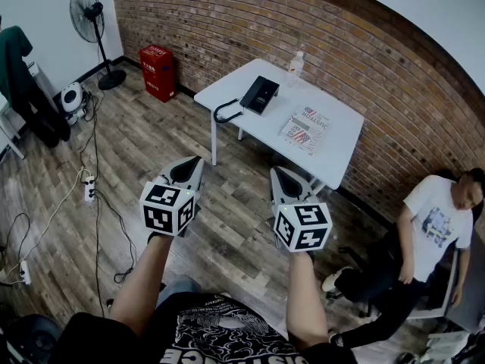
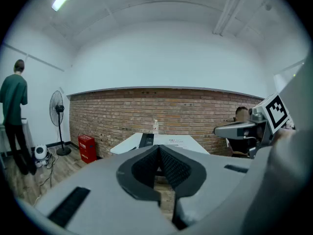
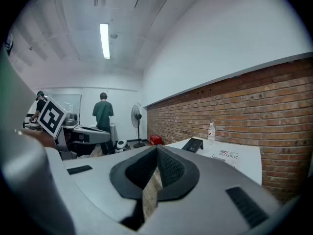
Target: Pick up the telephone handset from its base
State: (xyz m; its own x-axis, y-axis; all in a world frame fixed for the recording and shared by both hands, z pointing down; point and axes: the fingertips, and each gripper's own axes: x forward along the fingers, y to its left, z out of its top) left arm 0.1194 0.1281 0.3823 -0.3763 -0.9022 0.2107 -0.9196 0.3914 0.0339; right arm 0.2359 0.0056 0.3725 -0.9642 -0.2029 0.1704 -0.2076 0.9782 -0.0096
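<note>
Handset point(image 1: 260, 95) is being faced from well apart, left gripper point(image 1: 197, 160) and right gripper point(image 1: 277, 171) pressed together, empty; approaching and opening are needed next.

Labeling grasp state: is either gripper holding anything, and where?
Nothing held. The left gripper and right gripper are both shut and empty; the telephone sits untouched on the table.

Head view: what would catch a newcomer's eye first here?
The left claw and right claw fill the foreground, both shut and empty. Beyond them a white table stands against the brick wall, carrying a black telephone. A person sits at the right edge.
</note>
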